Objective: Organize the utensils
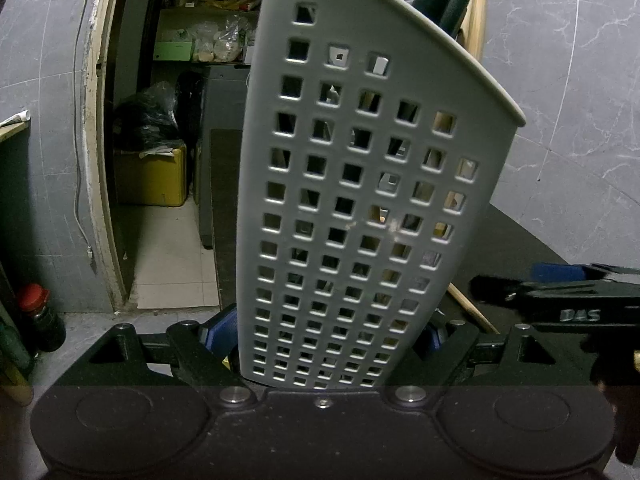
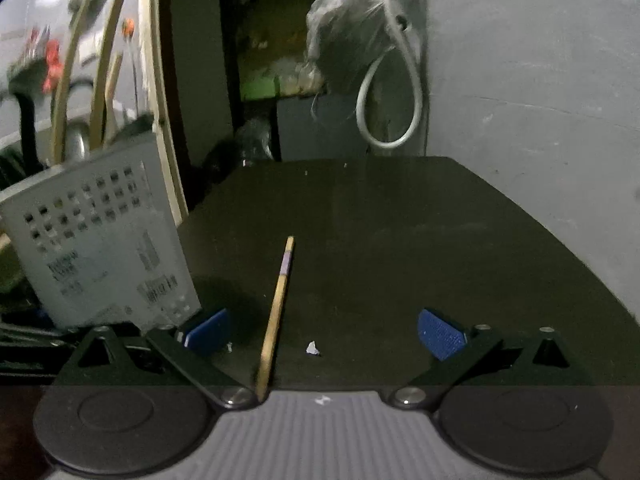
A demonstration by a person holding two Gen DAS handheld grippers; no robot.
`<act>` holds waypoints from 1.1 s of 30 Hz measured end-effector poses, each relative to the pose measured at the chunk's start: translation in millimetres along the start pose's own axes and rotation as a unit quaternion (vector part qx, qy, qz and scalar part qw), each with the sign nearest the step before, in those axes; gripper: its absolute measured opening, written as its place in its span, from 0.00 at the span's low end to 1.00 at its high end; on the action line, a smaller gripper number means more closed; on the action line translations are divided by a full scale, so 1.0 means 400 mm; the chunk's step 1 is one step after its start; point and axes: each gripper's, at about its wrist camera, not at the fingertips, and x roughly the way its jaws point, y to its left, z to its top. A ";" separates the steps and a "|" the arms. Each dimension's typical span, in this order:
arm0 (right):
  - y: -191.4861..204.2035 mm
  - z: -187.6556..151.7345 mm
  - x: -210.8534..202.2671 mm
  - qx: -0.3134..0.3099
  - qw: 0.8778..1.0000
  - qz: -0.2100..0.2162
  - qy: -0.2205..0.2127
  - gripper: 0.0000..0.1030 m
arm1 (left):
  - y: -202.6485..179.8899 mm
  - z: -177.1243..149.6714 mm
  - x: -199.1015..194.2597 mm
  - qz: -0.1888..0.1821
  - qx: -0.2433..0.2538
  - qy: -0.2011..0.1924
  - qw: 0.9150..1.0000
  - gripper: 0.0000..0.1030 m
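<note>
The right gripper (image 2: 322, 330), jaws spread wide and empty, should settle lower and center on the chopstick (image 2: 277, 312) before closing — it lies nearer the left pad, on the dark table (image 2: 440, 240). It's a slim, pale wooden stick. The left gripper (image 1: 328, 336) clamps the perforated grey utensil holder (image 1: 360, 184), steadying it.

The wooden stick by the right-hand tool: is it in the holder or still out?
Out. The wooden stick lies flat on the dark table, beside the grey holder, between the open right gripper's pads.
</note>
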 end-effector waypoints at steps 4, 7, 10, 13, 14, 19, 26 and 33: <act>0.018 0.038 0.070 -0.046 0.998 0.001 0.046 1.00 | -0.001 0.001 0.001 0.001 0.001 0.001 1.000 0.83; 0.036 0.064 0.119 -0.085 0.994 -0.002 0.064 1.00 | 0.000 0.002 0.002 0.000 0.000 0.003 1.000 0.83; 0.053 0.085 0.162 -0.111 0.991 0.005 0.073 1.00 | -0.001 0.002 0.002 0.003 0.001 0.003 1.000 0.83; 0.059 0.110 0.199 -0.115 0.989 0.019 0.087 1.00 | -0.003 0.002 0.002 0.003 0.002 0.002 1.000 0.83; 0.061 0.119 0.212 -0.115 0.989 0.026 0.092 1.00 | -0.003 0.002 0.002 0.002 0.002 0.002 1.000 0.83; 0.057 0.154 0.258 -0.098 0.987 0.067 0.112 0.92 | -0.001 0.001 0.000 0.000 0.000 0.002 1.000 0.83; 0.042 0.174 0.283 -0.091 0.986 0.090 0.109 0.76 | -0.001 0.001 0.001 0.001 0.000 0.002 1.000 0.83; 0.027 0.166 0.274 -0.089 0.987 0.091 0.095 0.48 | 0.002 0.000 0.002 0.002 -0.001 0.001 1.000 0.83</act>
